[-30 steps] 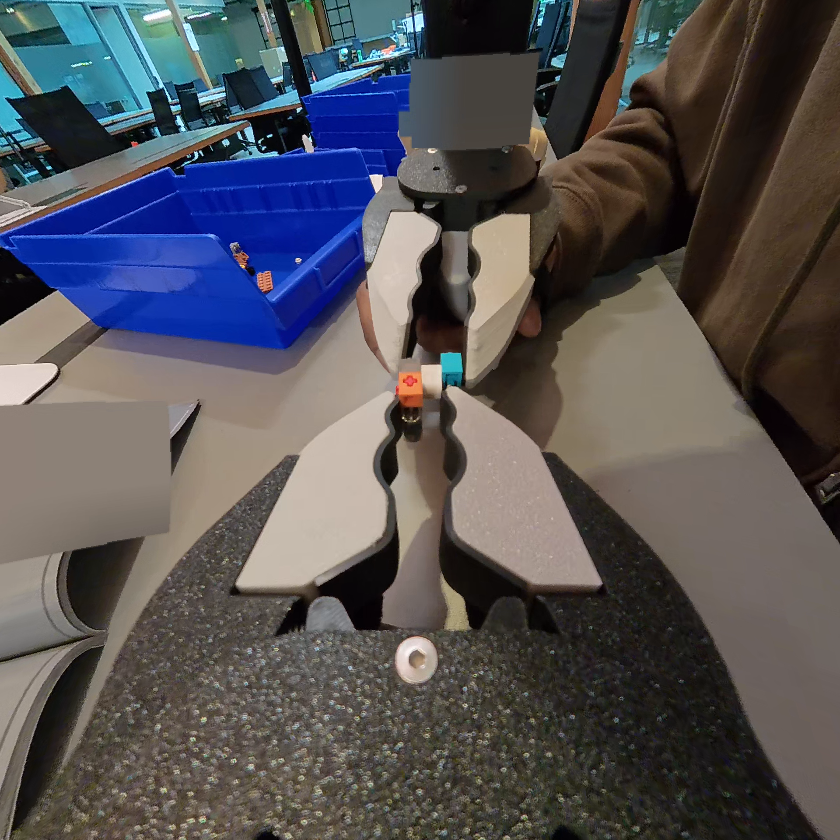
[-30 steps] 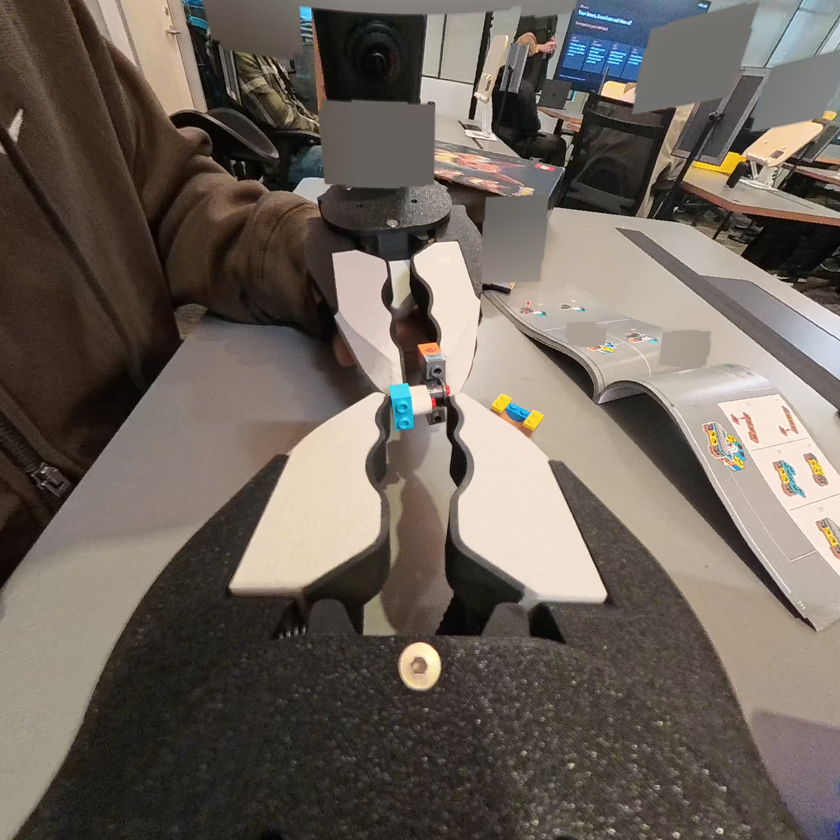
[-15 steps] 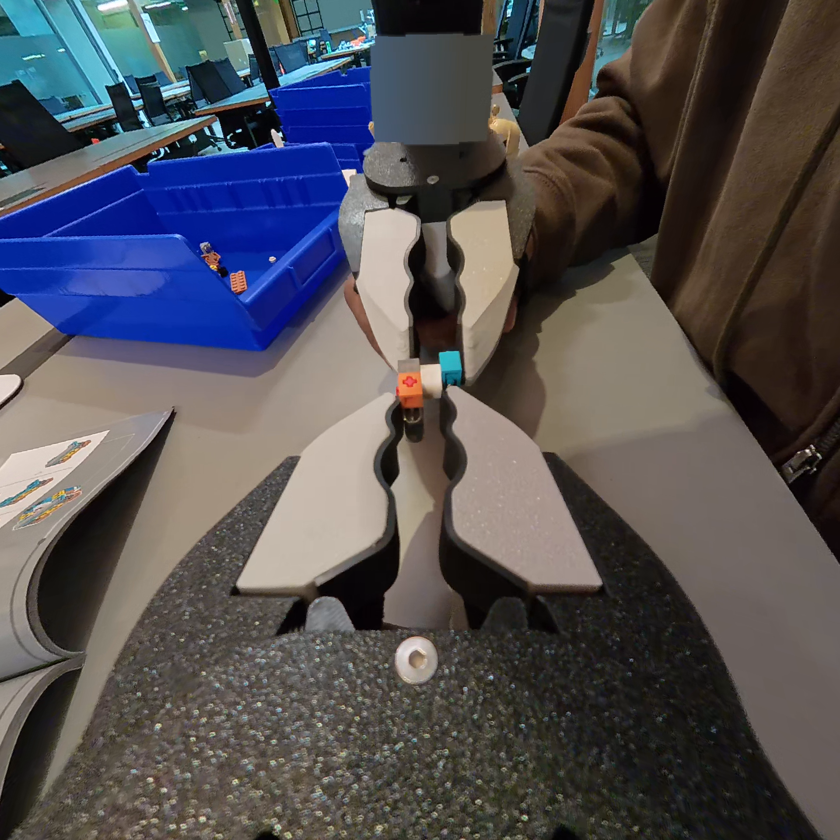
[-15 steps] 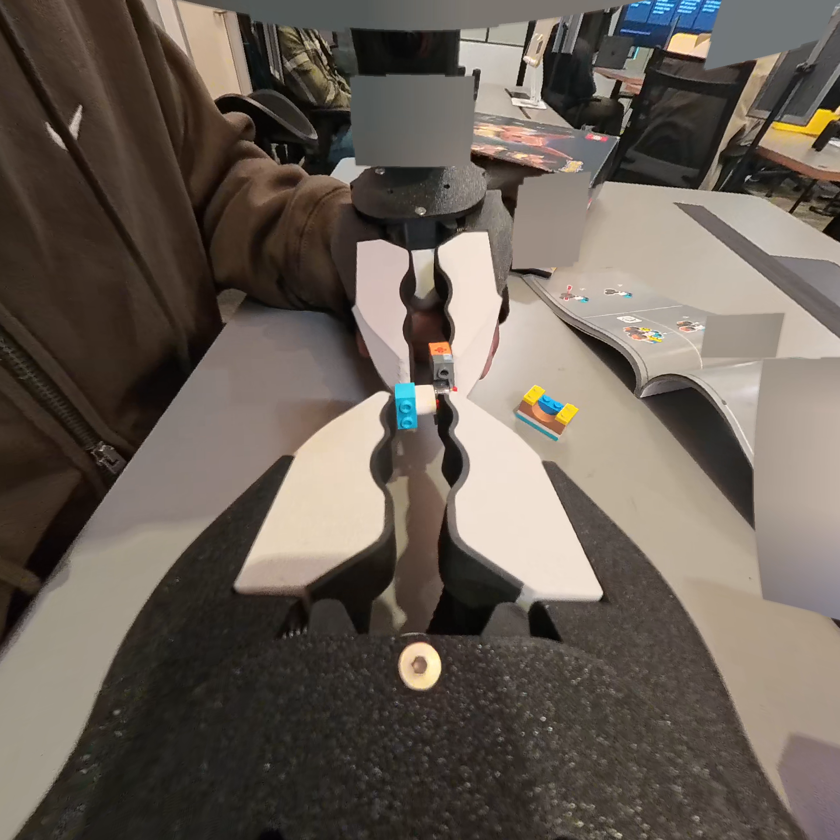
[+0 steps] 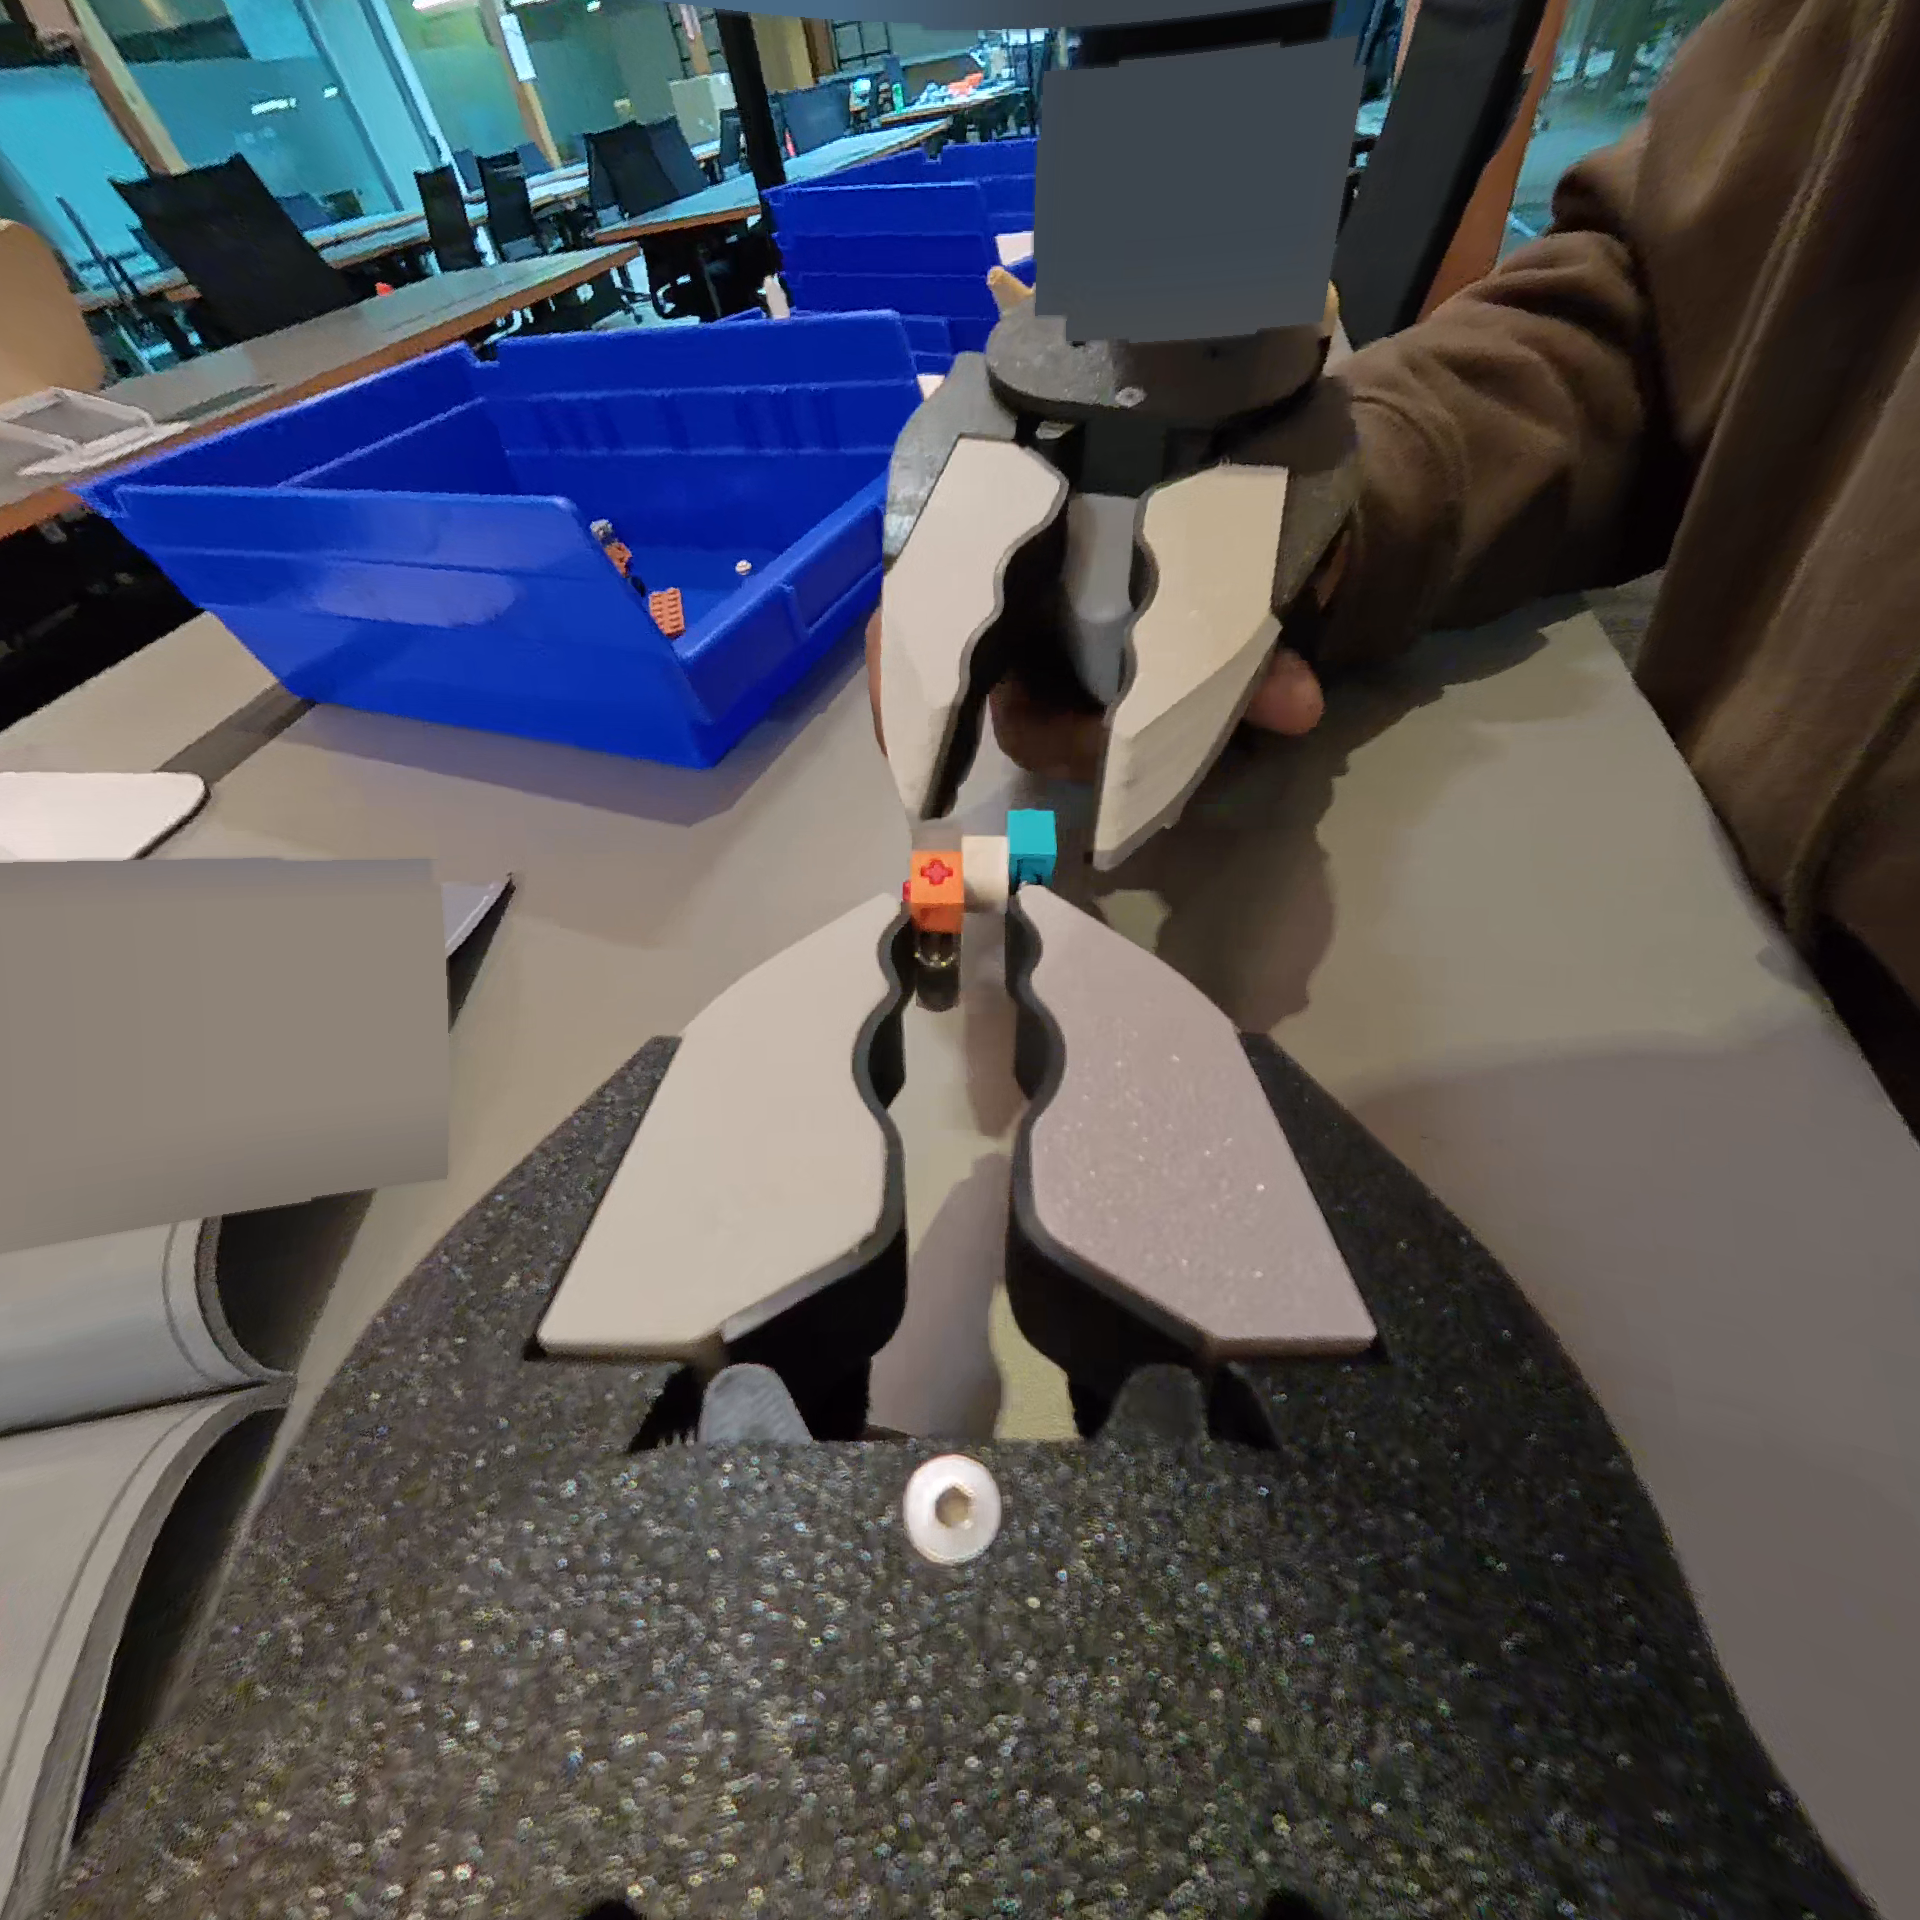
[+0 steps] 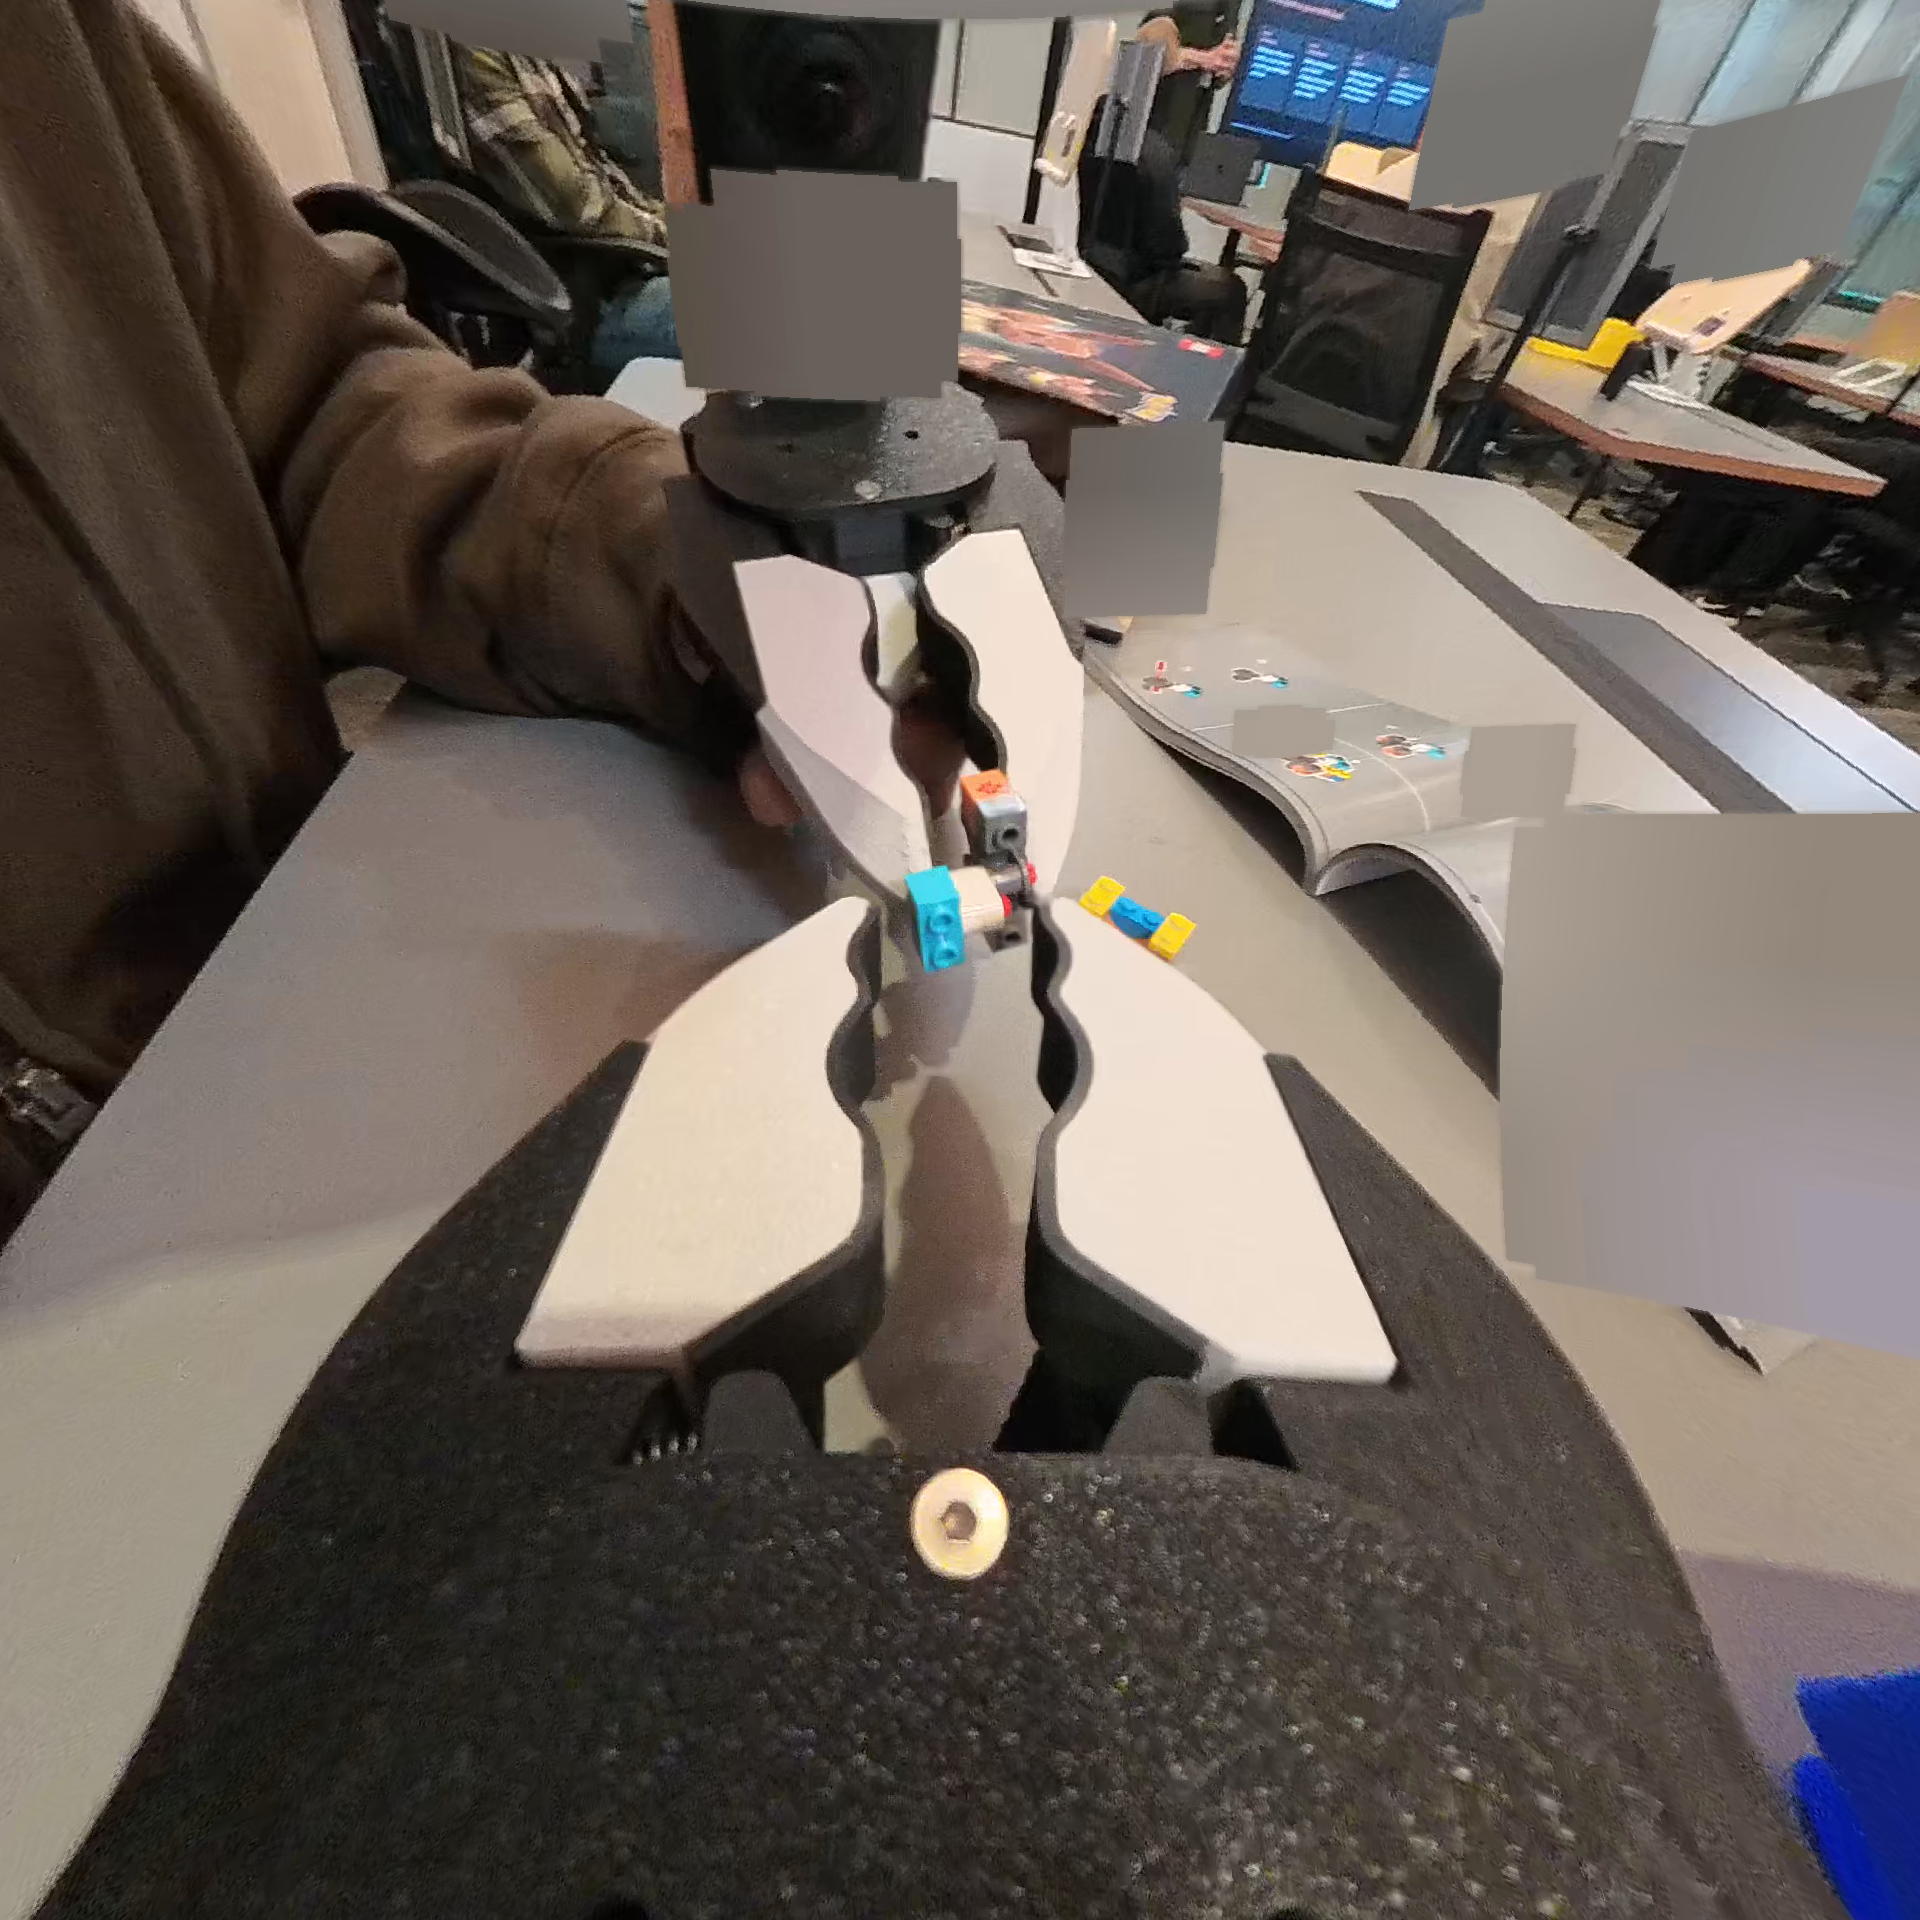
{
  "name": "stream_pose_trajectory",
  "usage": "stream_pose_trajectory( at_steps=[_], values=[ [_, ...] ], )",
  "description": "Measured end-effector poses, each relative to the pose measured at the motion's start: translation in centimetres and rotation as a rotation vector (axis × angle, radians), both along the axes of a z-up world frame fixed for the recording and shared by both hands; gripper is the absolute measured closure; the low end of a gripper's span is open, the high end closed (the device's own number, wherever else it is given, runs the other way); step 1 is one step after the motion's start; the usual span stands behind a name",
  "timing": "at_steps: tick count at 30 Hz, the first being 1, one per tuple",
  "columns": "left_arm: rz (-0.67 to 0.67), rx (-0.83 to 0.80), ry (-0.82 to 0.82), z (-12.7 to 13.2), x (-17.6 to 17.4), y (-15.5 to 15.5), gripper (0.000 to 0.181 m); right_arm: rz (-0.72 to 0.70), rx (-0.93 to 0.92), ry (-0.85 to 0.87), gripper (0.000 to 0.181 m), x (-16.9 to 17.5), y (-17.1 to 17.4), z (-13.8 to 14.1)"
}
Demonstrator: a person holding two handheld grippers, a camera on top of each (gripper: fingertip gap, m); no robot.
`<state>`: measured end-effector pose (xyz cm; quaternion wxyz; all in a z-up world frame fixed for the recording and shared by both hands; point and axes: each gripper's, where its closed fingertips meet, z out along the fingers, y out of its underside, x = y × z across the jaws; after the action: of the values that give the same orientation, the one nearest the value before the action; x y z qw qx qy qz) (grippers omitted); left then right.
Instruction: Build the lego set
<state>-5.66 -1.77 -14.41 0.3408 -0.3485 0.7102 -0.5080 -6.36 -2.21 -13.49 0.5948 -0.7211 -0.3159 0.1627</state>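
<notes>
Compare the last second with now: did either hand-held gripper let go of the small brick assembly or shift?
The right hand-held gripper opened off the small brick assembly and its teal brick; earlier it pinched that end. The left hand-held gripper keeps its grip on the orange end. The yellow-and-blue piece and blue bin stayed put.

Left tongs clamped, right tongs parted, tips meeting

A blue plastic bin sits on the grey worktop, with more blue bins stacked behind it. Dark office chairs and long desks fill the room beyond. A wall screen glows in the distance.
</notes>
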Motion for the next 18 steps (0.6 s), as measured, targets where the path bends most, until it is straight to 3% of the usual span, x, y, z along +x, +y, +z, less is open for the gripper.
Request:
stream_pose_trajectory(
  at_steps=[7,18],
  values=[
    [0.070,-0.391,0.144,0.9,0.6,1.8,0.165,-0.068,-0.001,0.036,0.155,1.4,0.8,0.0],
    [0.090,-0.800,0.237,2.1,0.7,3.6,0.165,-0.102,0.020,0.051,0.161,1.9,1.4,0.4]
  ],
)
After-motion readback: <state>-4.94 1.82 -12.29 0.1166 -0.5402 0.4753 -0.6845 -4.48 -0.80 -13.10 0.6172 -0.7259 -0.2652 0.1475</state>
